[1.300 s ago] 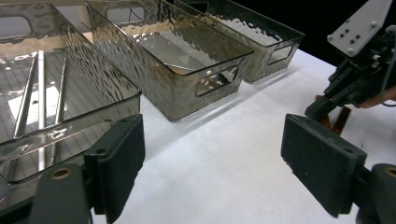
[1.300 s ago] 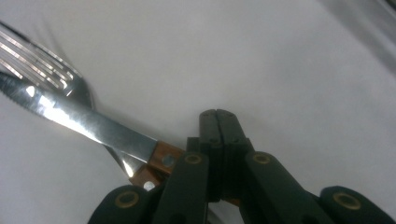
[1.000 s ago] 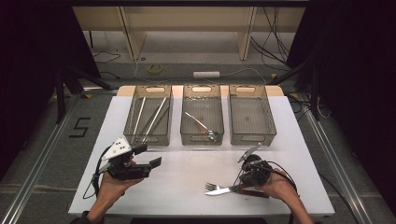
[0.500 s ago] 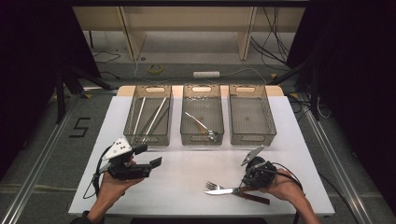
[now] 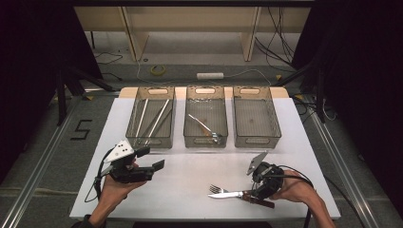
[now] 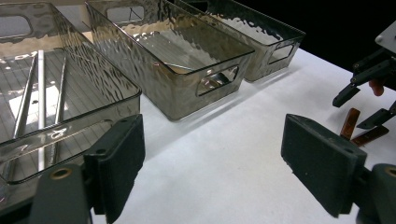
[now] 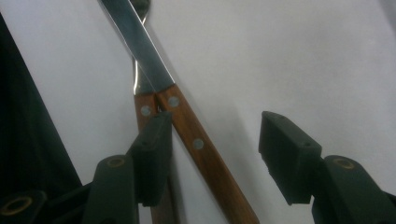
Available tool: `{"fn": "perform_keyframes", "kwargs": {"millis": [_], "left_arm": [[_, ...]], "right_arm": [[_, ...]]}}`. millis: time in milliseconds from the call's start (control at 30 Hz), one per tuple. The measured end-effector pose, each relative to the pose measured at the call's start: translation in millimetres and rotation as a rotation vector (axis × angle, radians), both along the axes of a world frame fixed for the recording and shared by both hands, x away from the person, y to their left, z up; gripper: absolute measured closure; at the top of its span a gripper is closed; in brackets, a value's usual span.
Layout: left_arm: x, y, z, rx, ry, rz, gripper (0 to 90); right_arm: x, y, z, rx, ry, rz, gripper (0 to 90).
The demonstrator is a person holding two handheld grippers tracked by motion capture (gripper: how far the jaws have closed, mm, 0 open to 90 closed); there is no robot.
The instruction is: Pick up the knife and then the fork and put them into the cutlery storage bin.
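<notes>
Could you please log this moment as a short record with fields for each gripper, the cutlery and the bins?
right gripper: open, jaws straddling the knife's wooden handle, low over the table
knife: flat near the table's front edge, crossing a fork
left gripper: open, held above the table, holding nothing
left bin: long metal utensils
middle bin: one piece of cutlery
right bin: looks empty
table: white top
</notes>
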State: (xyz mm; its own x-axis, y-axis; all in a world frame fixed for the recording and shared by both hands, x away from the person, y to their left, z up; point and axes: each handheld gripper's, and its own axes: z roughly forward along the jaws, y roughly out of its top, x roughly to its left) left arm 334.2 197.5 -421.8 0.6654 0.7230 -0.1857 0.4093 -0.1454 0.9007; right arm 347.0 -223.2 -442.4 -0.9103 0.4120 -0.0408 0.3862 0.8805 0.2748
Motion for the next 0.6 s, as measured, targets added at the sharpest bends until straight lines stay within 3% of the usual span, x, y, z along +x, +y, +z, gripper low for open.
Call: {"fn": "perform_keyframes", "kwargs": {"millis": [167, 233, 367, 600], "left_arm": [[0.2, -0.3, 0.0, 0.002, 0.000, 0.000, 21.1], [0.3, -0.3, 0.0, 0.002, 0.000, -0.001, 21.1], [0.8, -0.3, -0.2, 0.003, 0.000, -0.001, 21.1], [0.5, -0.3, -0.1, 0.006, -0.001, -0.001, 21.1]], "right_arm": [[1.3, 0.6, -5.2, -0.026, 0.009, 0.044, 48.0], [0.2, 2.1, -5.8, -0.041, 0.035, 0.029, 48.9], [2.3, 1.9, -9.8, -0.028, 0.029, 0.047, 51.8], [5.2, 6.7, -13.1, -0.062, 0.043, 0.070, 57.9]]}}
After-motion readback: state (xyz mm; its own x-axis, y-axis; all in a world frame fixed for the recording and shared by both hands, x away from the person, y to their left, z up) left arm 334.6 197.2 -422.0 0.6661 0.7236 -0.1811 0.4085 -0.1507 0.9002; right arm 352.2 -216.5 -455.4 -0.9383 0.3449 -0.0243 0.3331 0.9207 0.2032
